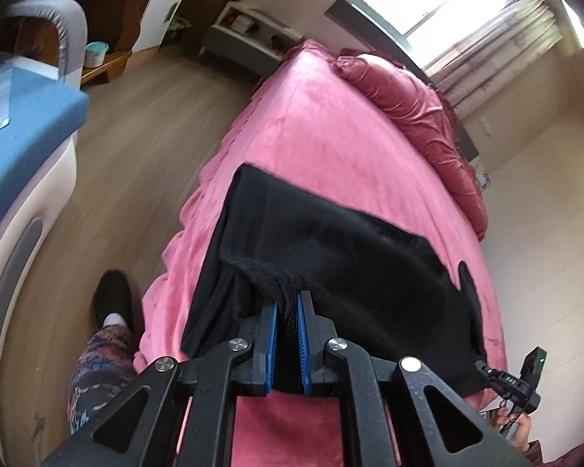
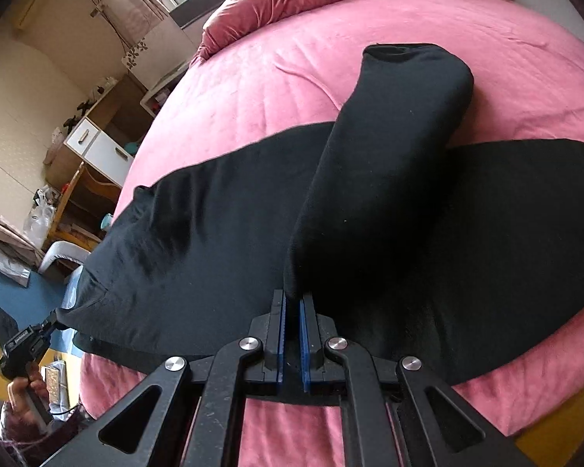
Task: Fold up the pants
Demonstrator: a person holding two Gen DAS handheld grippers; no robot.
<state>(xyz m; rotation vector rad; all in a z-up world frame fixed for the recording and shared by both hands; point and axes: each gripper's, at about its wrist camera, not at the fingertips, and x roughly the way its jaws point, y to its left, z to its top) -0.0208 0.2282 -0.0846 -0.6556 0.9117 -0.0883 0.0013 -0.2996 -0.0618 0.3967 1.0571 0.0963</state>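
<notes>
Left wrist view shows the left gripper (image 1: 288, 303) clamping bunched black fabric pants (image 1: 331, 241) spread ahead on the pink plush bedspread (image 1: 311, 116), the right gripper (image 2: 294, 303) pinching a lifted leg; both should probably travel together, level and taut.

Black pants (image 2: 198, 233) lie spread across a bed covered by a pink blanket (image 2: 292, 78). The right gripper (image 2: 293, 303) has its jaws pinched on one pant leg (image 2: 381, 163), lifted above the rest of the fabric. At far left, the left gripper (image 2: 52, 321) grips the pants' edge.
</notes>
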